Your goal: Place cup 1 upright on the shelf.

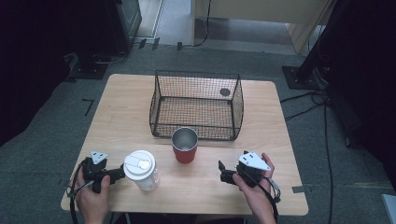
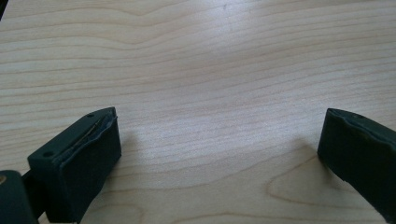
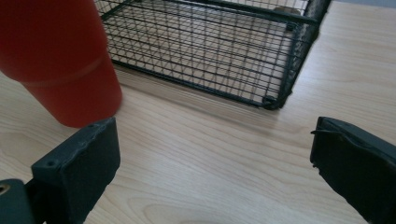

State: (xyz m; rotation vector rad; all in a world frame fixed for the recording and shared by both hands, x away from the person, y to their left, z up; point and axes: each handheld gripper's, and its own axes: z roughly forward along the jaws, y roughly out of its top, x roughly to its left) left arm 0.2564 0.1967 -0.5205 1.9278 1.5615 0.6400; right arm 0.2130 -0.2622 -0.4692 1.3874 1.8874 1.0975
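— Item one: red cup (image 1: 185, 148), upright on the bench (image 1: 126, 112), just in front of the wire basket (image 1: 196, 105) — likely bound there.
— And the tongs?
— Right tongs (image 1: 223, 171) apart, empty, angled at the cup; left tongs (image 1: 117, 174) apart beside the white lidded tumbler (image 1: 141, 169), left of the cup.

left gripper (image 2: 219, 154) | fingers (image 2: 88, 163) spread wide, nothing between | over bare wooden table (image 2: 210, 70)

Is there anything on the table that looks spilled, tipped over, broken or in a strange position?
Nothing stands out. The red cup and the white lidded cup both stand upright on the table, with no spill around them. The wire basket sits flat and looks undamaged.
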